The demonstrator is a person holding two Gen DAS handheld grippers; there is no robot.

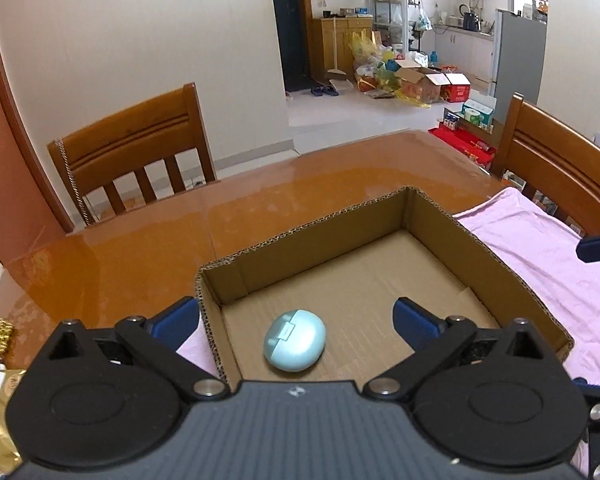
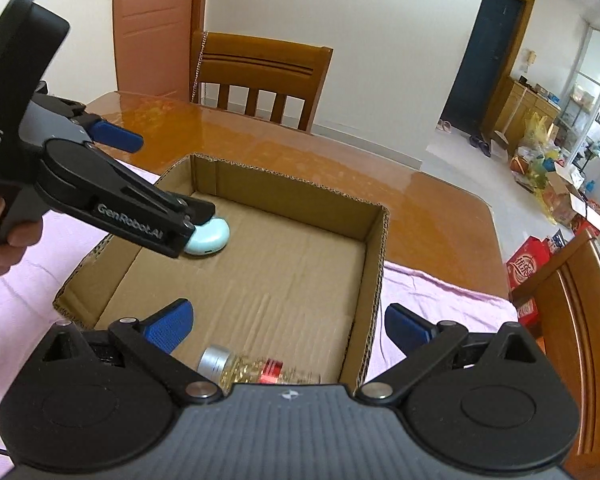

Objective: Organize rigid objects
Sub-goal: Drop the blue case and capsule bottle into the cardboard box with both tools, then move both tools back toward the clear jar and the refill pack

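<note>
The cardboard box sits open-topped on a pink cloth spread over the glossy brown bench, so anything dropped in stays corralled by its 4 walls. A pale teal oval case lies flat on the box floor near the left wall. The left hand-held gripper hangs just above it with its jaws spread wide and nothing between the blue pads, which reads as a release already made. In the right wrist view a clear bottle with a silver cap and golden contents lies on its side at the near edge of the box floor, under the right hand-held gripper, whose jaws are also wide and empty.

A gold-wrapped item rests on the bench at the far left, outside the box; probably next to sort. The near-left box wall stands between it and the floor. 2 wooden chairs flank the bench, clear of the work.
</note>
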